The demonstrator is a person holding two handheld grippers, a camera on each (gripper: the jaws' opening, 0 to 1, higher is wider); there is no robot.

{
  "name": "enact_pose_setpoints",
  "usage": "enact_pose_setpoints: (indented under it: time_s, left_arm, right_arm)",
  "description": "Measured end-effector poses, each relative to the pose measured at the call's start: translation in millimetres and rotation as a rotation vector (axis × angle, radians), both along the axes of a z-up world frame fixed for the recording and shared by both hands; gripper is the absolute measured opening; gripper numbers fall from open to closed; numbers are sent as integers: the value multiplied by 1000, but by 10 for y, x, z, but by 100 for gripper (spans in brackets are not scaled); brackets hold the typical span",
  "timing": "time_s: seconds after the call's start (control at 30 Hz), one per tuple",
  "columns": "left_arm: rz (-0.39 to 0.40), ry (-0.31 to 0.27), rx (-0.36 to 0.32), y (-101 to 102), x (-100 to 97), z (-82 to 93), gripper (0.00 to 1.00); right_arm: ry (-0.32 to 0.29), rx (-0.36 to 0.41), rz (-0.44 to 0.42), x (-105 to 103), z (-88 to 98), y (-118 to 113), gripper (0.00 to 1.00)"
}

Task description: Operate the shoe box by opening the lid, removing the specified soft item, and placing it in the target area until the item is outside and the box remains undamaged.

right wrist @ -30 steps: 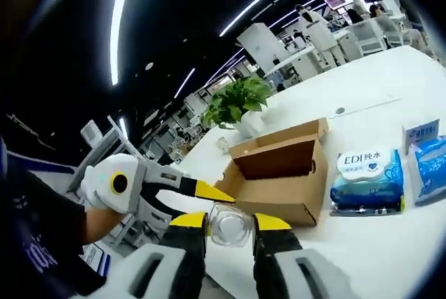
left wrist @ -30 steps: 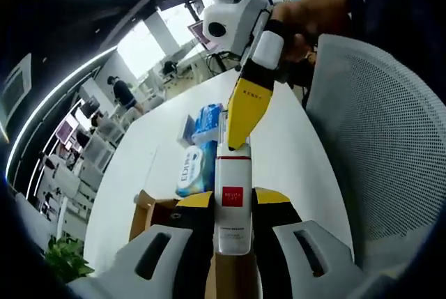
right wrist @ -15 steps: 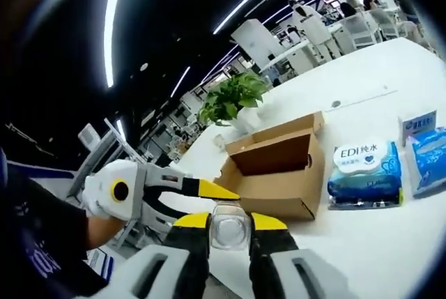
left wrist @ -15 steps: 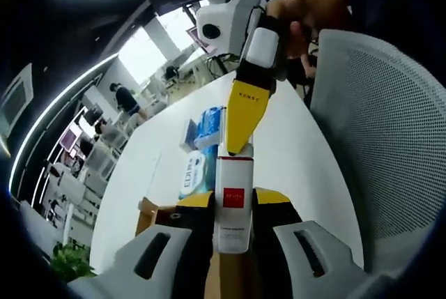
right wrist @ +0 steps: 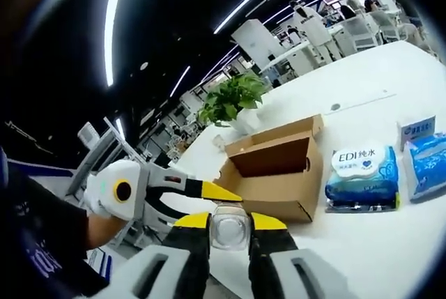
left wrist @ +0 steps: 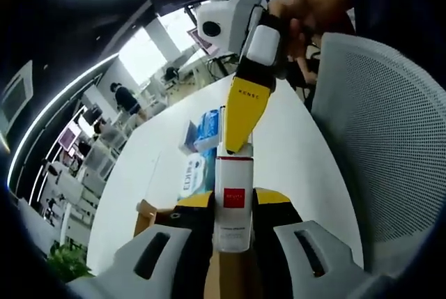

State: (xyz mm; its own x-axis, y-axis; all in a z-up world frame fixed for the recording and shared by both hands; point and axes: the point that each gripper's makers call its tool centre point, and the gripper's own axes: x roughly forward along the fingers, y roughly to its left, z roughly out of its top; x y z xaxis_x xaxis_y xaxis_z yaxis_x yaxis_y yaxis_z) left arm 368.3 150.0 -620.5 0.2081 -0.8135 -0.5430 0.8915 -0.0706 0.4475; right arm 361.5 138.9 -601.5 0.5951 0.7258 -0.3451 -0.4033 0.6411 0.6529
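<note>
Left gripper view: your left hand-held gripper (left wrist: 232, 205) clamps a white rectangular carton with a red label (left wrist: 233, 199); your right hand-held gripper (right wrist: 228, 224) pinches its clear end. Right gripper view shows the open brown cardboard shoe box (right wrist: 273, 173) on the white tabletop (right wrist: 376, 243), blue wipes pack (right wrist: 362, 178) beside it, open surface nearer you. Box interior is hidden.

I'm seeing a leafy potted plant (right wrist: 233, 101) sitting behind everything on the white table (right wrist: 390, 236). A grey mesh chair (left wrist: 390, 139) is standing just beside that table.
</note>
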Motion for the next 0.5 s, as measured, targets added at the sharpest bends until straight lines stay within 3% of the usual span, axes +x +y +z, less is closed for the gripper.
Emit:
enact_pose_setpoints:
  time_s: [0.4,0.5]
  left_arm:
    - [27,0,17,20,45,-150,21]
    - [52,41,-18,24,56,-129,23]
  right_arm:
    - [14,-26,19,23,29,-52,15]
    - [2,-56,39,27,66,-59,15]
